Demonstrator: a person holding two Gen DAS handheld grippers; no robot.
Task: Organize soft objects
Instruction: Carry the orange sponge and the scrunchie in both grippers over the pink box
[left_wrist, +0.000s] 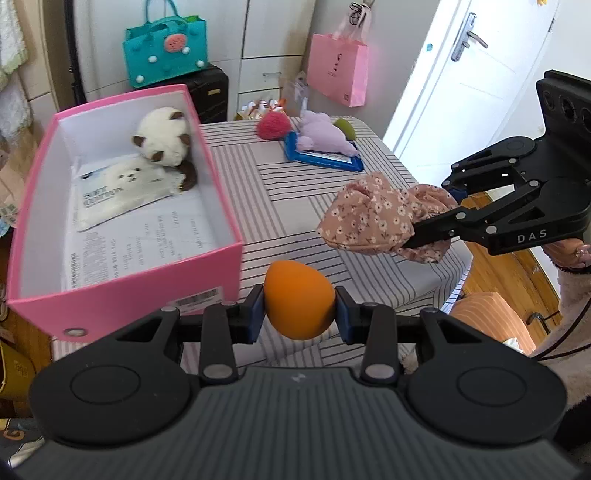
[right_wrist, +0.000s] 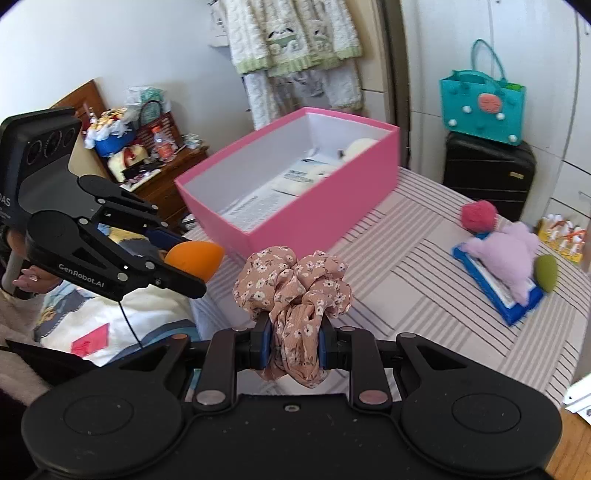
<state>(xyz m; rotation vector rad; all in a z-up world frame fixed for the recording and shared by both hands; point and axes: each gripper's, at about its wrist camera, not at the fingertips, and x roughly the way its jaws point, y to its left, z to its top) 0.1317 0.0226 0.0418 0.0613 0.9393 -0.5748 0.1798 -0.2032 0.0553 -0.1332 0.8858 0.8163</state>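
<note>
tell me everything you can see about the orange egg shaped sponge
The orange sponge is a smooth, matte, egg-shaped piece that looks like soft foam. The left gripper is shut on it, blue pads pressing its two sides, pointed end facing away from the gripper. It is held in the air beside the pink box, touching nothing but the pads.

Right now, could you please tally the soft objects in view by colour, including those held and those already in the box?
White: 1, plush toy in the pink box
Orange: 1, sponge egg in left claw
Floral pink: 1, scrunchie in right claw
Red: 1, pom-pom
Purple: 1, plush
Green: 1, sponge
Total: 6
</note>
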